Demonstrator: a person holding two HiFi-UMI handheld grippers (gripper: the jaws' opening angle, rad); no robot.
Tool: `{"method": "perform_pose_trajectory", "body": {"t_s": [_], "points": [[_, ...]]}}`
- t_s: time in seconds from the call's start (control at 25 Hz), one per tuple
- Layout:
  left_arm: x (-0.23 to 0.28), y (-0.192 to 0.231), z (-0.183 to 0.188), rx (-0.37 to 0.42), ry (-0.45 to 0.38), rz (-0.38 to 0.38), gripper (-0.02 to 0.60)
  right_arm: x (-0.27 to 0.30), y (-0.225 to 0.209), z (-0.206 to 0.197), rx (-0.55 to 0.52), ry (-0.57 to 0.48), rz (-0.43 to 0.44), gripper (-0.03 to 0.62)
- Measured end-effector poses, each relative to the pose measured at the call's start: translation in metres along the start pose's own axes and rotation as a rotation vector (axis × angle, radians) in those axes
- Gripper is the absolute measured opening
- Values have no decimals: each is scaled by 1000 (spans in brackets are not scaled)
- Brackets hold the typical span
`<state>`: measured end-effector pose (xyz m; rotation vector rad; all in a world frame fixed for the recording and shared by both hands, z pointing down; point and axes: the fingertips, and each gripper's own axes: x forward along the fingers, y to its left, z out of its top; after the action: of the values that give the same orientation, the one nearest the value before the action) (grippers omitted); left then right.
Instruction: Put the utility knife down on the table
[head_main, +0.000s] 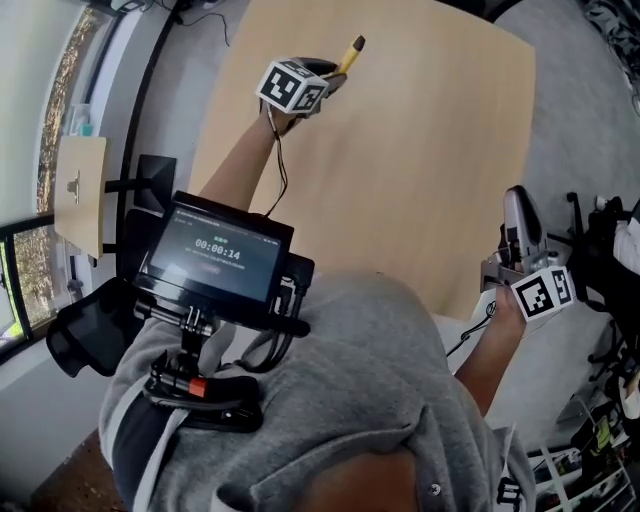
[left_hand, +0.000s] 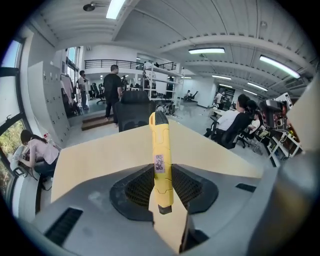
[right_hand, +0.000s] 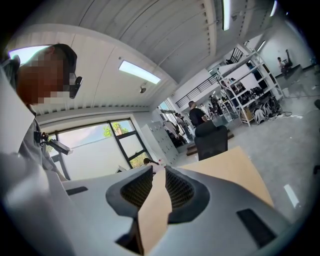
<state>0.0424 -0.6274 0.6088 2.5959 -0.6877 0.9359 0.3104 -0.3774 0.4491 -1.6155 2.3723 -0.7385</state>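
Yellow utility knife (head_main: 352, 52) projects beyond the left gripper (head_main: 335, 72) over the far part of the light wooden table (head_main: 430, 170); contact with the tabletop cannot be told. Right gripper (head_main: 519, 200) sits at the table's near right edge.

Left gripper view: left gripper (left_hand: 163, 174) clamps the utility knife (left_hand: 160, 150) near its butt, tip pointing away.

Right gripper view: right gripper (right_hand: 159, 169) stands narrowly parted, nothing between its jaws.

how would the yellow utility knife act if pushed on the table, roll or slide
Probably stiff: the utility knife stands straight out of the left gripper without sagging. Its flat-sided yellow body likely won't roll on the table. The smooth plastic may slide a little on that bare top.
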Motion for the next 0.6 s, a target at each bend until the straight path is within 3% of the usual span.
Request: {"method": "perform_pose_trajectory", "body": {"t_s": [0.2, 0.48, 0.6], "points": [[56, 14, -9, 33, 110, 7, 107, 4, -37, 0, 26, 12, -28, 80], [77, 35, -33, 127, 243, 33, 107, 4, -35, -4, 13, 30, -68, 80], [102, 42, -40, 172, 303, 46, 107, 4, -53, -11, 42, 33, -77, 80]]}}
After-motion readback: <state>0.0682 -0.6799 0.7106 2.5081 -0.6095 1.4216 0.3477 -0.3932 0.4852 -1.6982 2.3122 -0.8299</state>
